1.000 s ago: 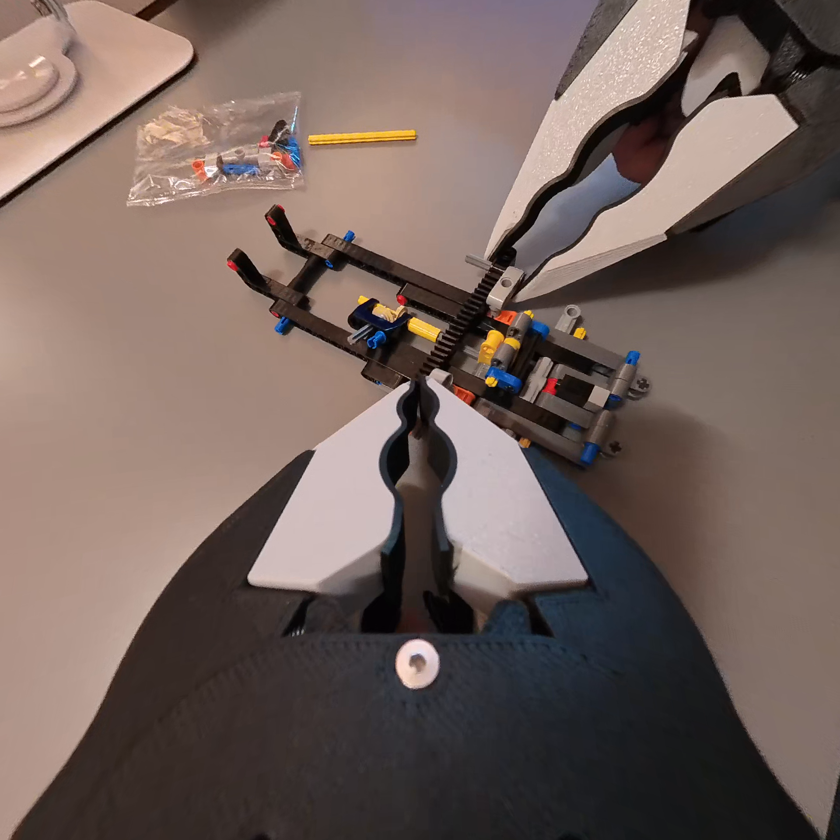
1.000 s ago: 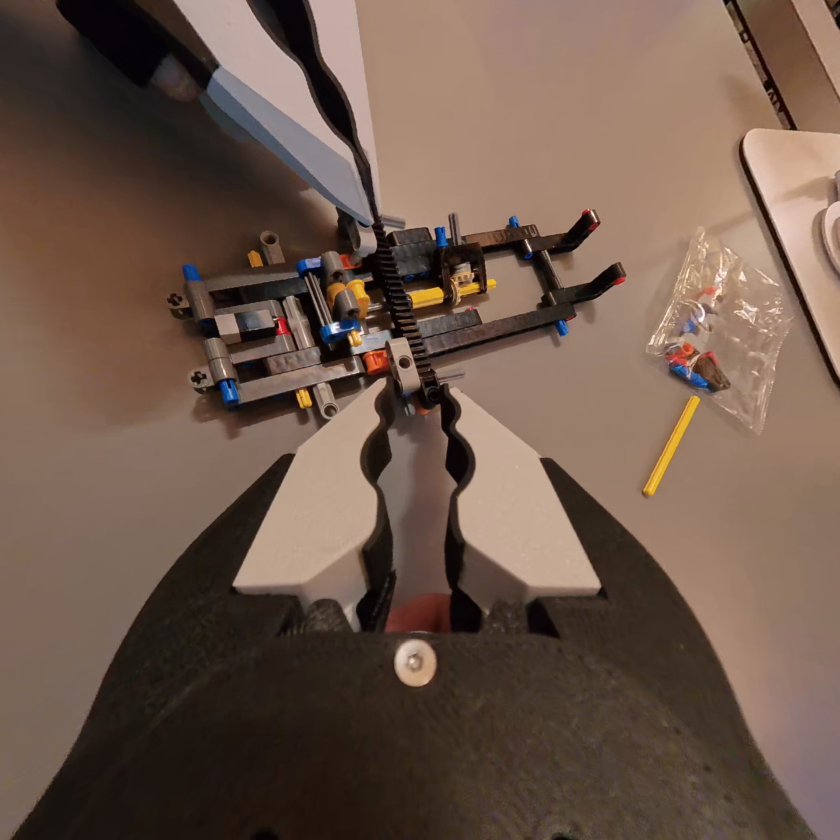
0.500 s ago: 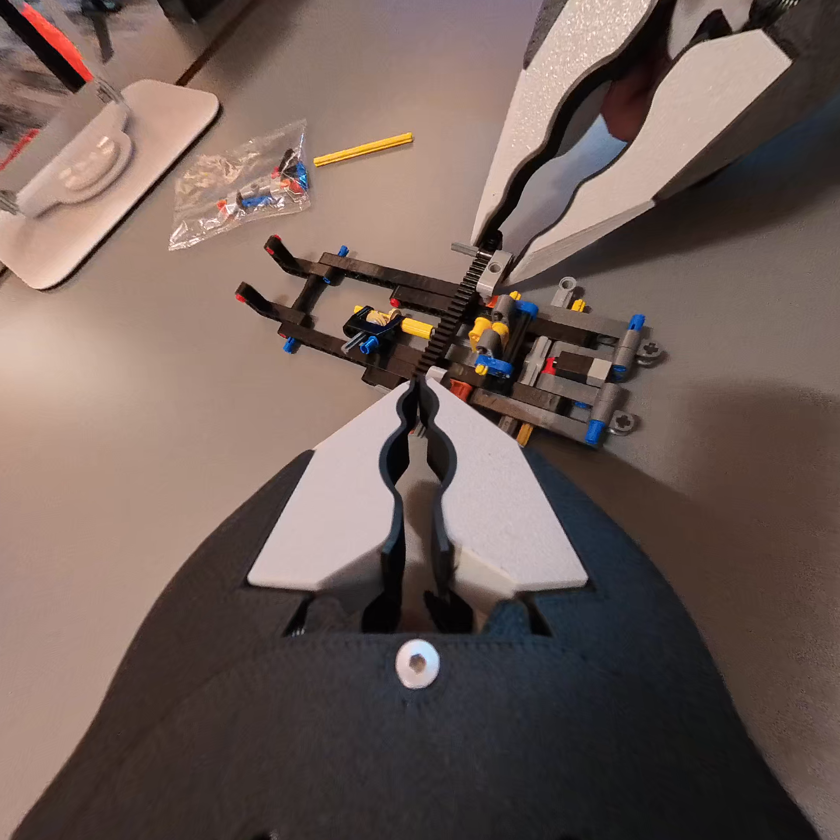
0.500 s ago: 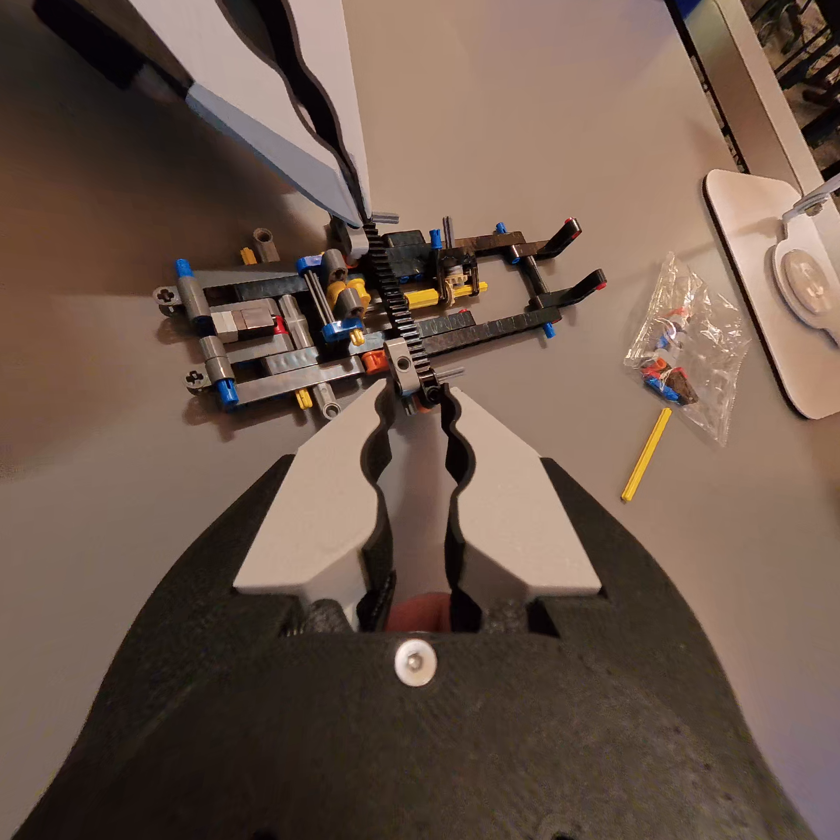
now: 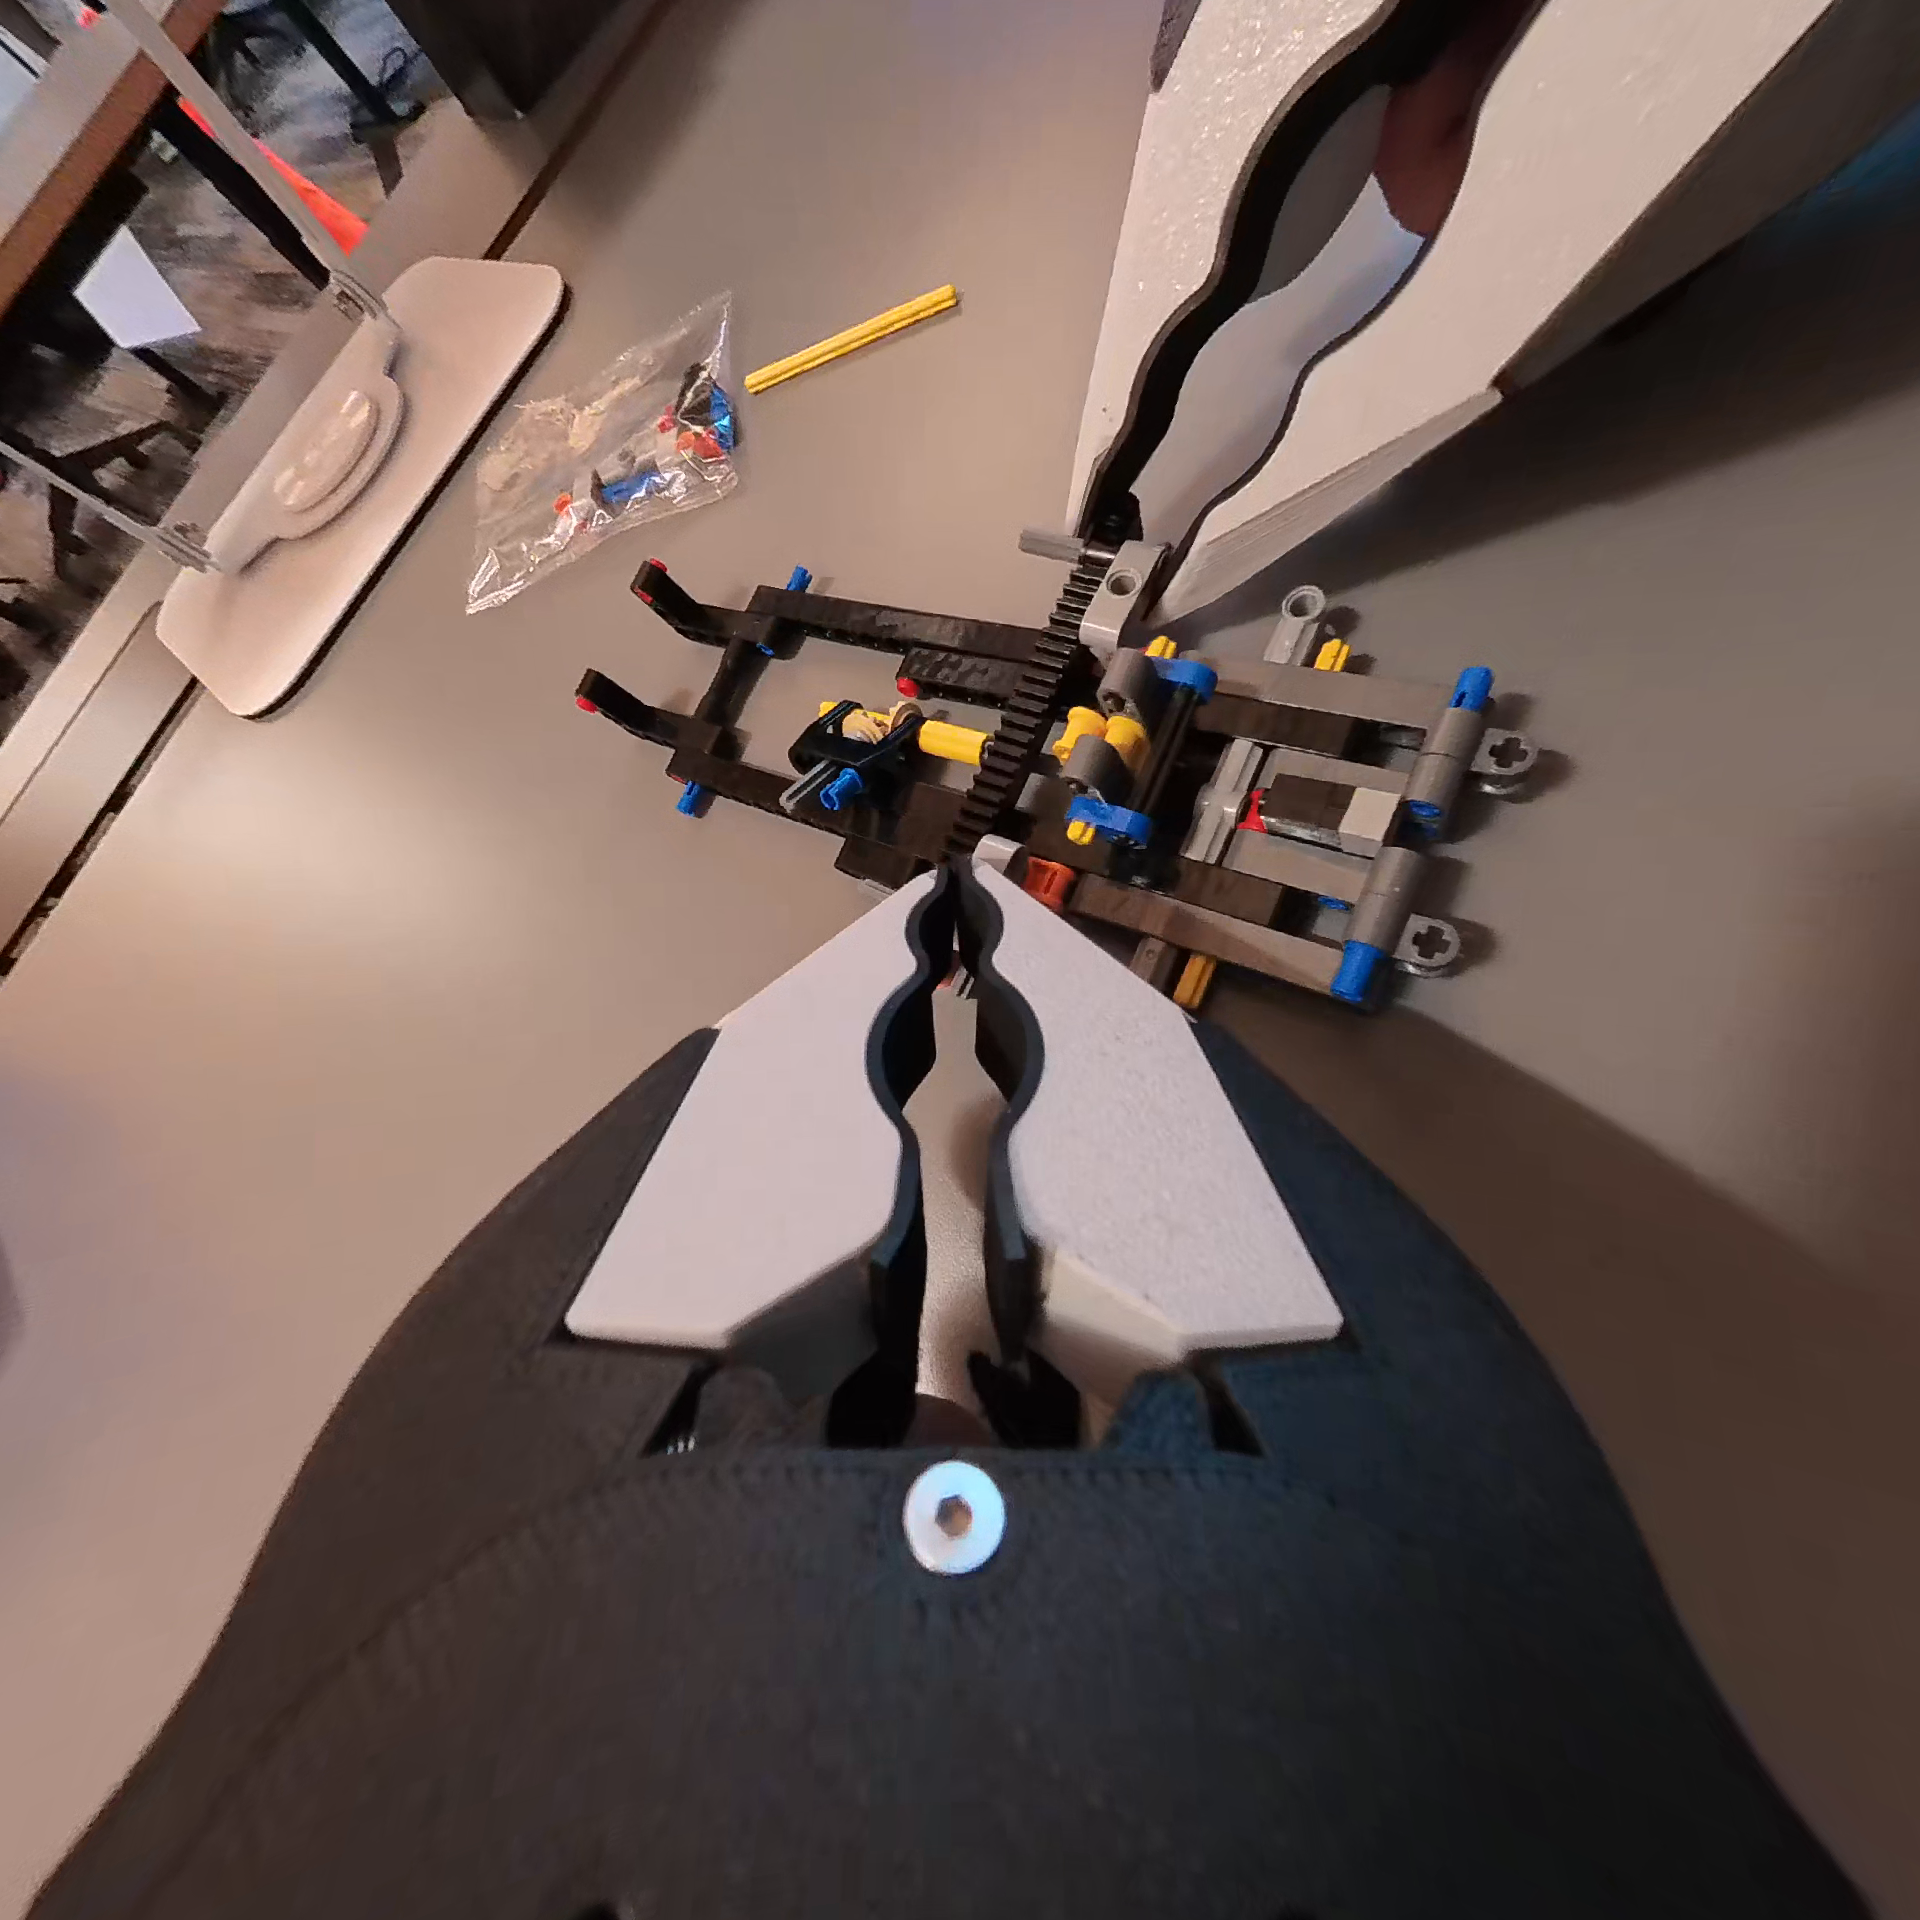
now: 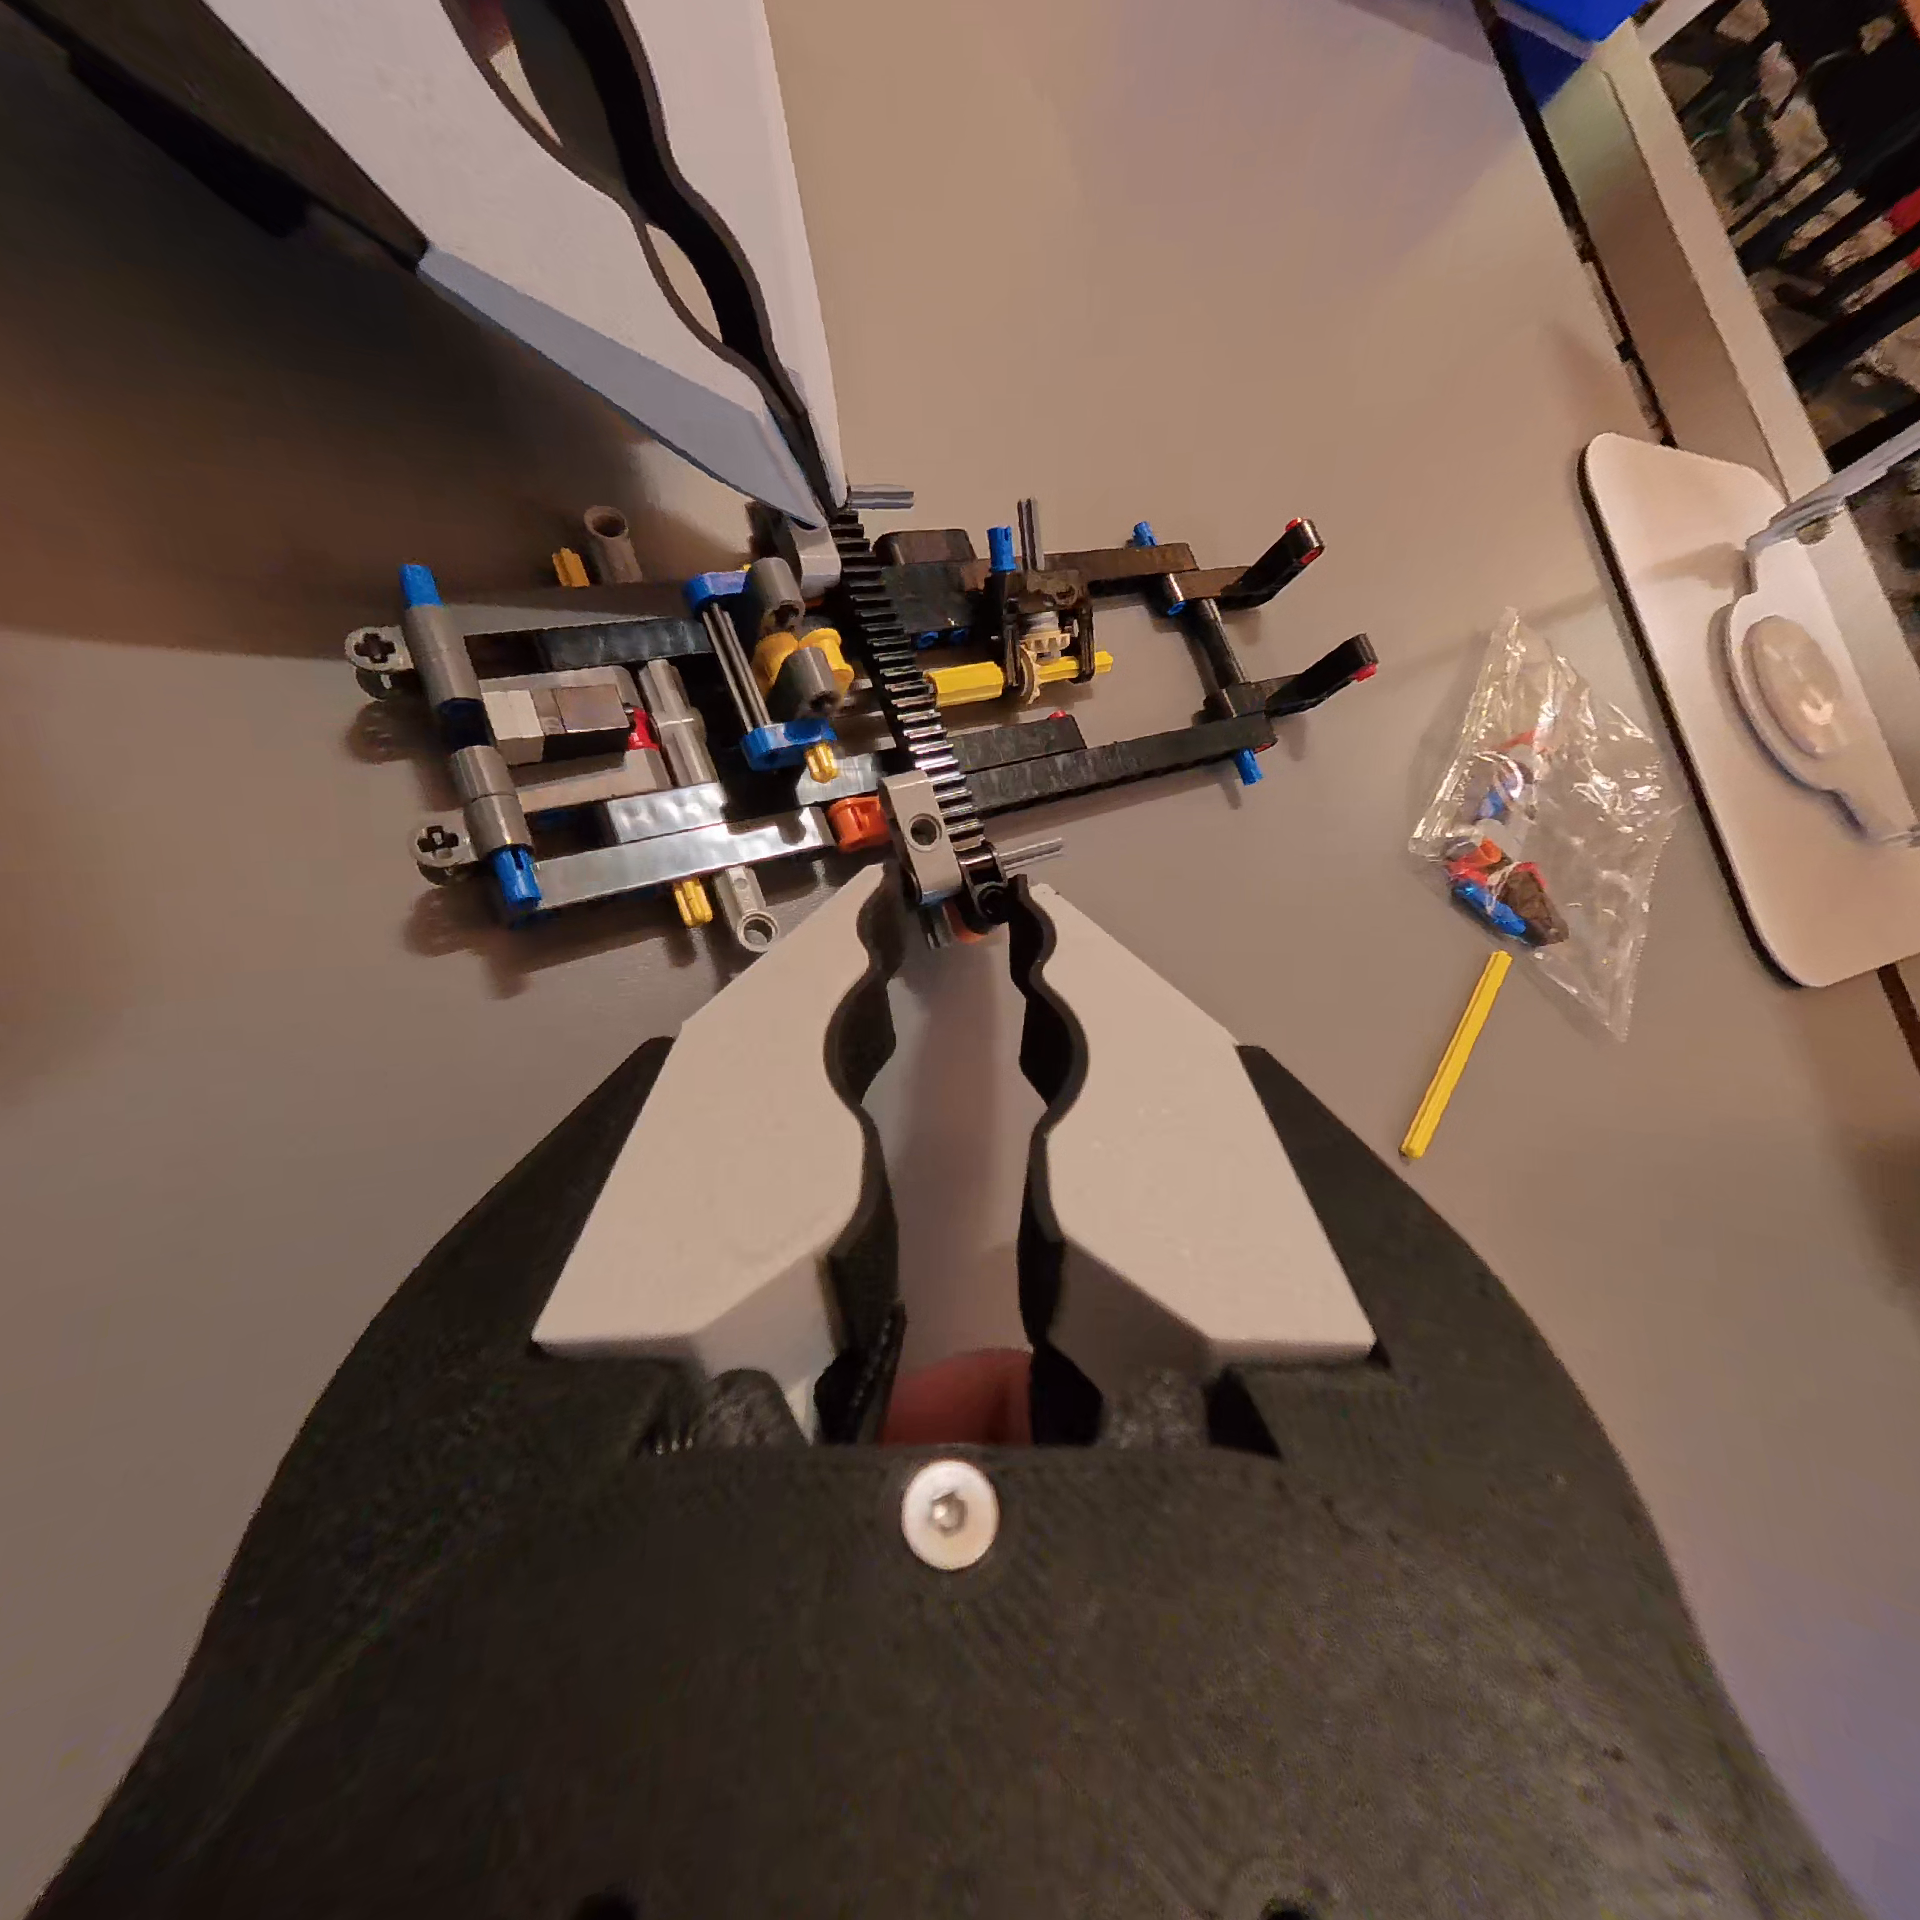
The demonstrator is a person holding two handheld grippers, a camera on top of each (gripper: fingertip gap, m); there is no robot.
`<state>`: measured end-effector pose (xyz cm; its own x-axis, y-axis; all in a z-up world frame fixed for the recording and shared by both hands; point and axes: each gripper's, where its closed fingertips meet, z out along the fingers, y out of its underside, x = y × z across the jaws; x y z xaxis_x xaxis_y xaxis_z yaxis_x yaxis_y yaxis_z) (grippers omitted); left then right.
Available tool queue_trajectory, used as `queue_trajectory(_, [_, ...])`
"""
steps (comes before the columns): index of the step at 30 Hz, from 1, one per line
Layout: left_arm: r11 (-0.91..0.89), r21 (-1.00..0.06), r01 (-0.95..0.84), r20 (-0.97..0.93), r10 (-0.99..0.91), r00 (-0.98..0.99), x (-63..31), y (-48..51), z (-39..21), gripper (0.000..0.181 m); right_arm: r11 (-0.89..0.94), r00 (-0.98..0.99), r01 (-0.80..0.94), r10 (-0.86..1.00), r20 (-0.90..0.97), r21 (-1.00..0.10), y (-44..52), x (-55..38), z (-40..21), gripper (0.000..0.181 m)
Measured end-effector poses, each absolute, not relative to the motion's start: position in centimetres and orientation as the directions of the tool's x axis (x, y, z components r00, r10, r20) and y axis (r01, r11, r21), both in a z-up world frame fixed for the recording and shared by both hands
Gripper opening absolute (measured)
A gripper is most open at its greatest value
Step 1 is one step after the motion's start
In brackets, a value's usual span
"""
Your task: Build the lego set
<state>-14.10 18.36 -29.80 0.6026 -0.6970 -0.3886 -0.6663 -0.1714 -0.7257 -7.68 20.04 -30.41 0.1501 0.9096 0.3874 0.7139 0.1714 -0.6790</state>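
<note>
The lego chassis, a flat frame of black and grey beams with blue and yellow pins, lies on the grey table. A black toothed rack runs across its middle. My left gripper is shut on the near end of the rack. My right gripper comes in from the top right and grips the far end, by a light grey connector. In the right wrist view the right gripper is shut on the rack and its connector. There the left gripper holds the other end above the chassis.
A clear bag of small parts and a loose yellow axle lie beyond the chassis. They also show in the right wrist view, the bag and the axle. A white stand base sits near the table edge. Spacing between my two grippers at the tips: around 7 centimetres.
Both views have tilted, so more of the table edge and the stand base shows. Both grippers stay shut on the ends of the rack across the chassis.
</note>
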Motion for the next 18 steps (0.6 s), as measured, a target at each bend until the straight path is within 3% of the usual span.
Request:
queue_trajectory(11, [-0.195,-0.733,-0.652,-0.368,-0.692,0.621,-14.1,18.5,-29.7,0.000,0.107,0.121,0.673,0.960,0.252,-0.732,20.4,-6.9,-29.2,0.021])
queue_trajectory(18, [-0.199,-0.734,-0.649,-0.356,-0.702,0.617,-13.8,18.6,-29.7,0.000,0.246,-0.014,0.623,0.953,0.304,-0.742,19.2,-8.3,-27.8,0.017])
